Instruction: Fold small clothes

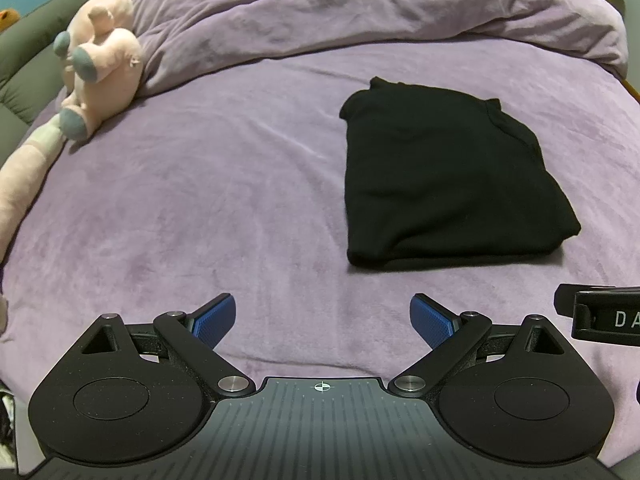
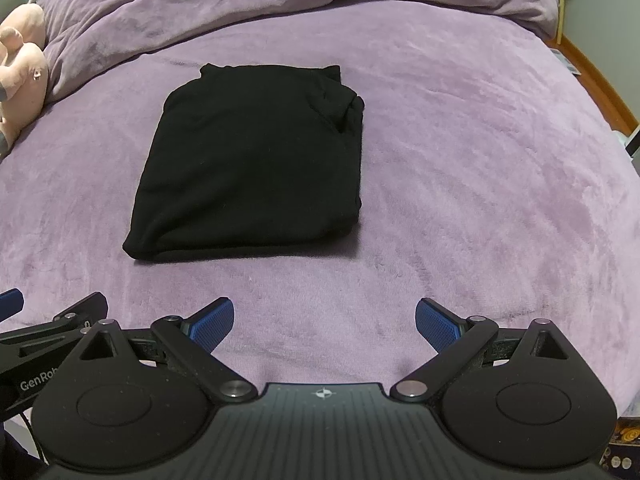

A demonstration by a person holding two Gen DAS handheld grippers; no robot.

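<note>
Hovering low over the purple plush bed cover [image 1: 240,184], left hand-held gripper [image 1: 322,322], blue-padded fingers [image 1: 214,320] spread wide apart, nothing between them. Pointing forward along the bed, level, tips short of the cloth ahead.

Hovering alongside, right hand-held gripper [image 2: 325,325], likewise spread wide, blue pads [image 2: 438,328] gripping nothing. Held level and just beside the left one, whose black linkage shows at the lower left edge of the right wrist view; its own black body, in turn, cutting into the right edge of the left wrist view.

Lying flat on the bed cover, folded black fabric garment [image 2: 256,172], a neat rough rectangle with the thick folded edge nearest the grippers and a bunched corner at the far right. Placed ahead of both grippers, apart from them, to the right of the left one's line and slightly left of the right one's.

Heaped across the far side, rumpled purple duvet [image 1: 360,4]. Resting at the far left against that heap, pink plush toy with grey feet [image 1: 100,60], well apart from the garment.
</note>
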